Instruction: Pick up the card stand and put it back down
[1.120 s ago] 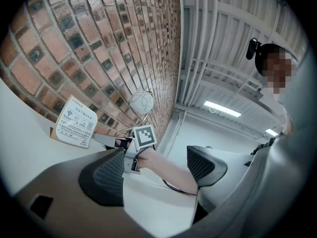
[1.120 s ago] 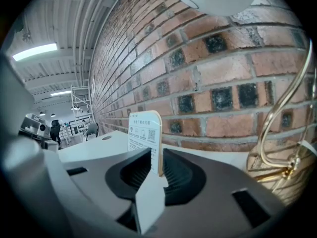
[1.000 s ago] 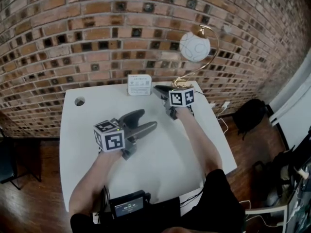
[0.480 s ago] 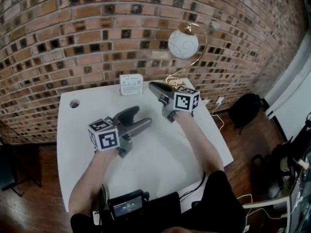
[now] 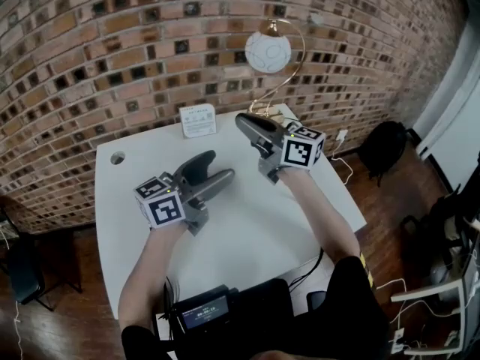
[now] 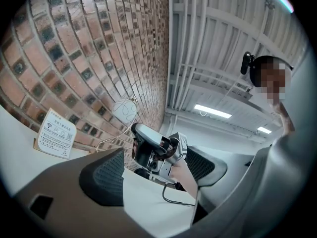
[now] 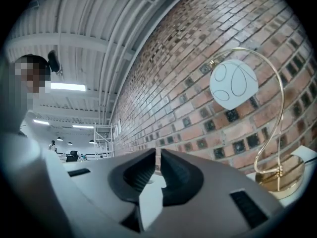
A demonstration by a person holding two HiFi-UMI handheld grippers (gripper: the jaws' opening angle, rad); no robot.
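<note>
The right gripper (image 5: pixel 243 121), above the table (image 5: pixel 247 235), has just been closing and is almost shut, empty. The left gripper (image 5: pixel 221 166) is open, empty. The card stand (image 5: pixel 198 120) is upright left of the lamp (image 5: pixel 268 52), its face to the person, its width along the wall (image 5: pixel 112 51).

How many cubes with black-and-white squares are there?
2. One cube rides on the left tongs, above the table. The other cube rides on the right tongs, near the lamp; their jaws have just been closing on nothing. None seem hidden.

The card stand's (image 5: pixel 198 120) print is too small.
</note>
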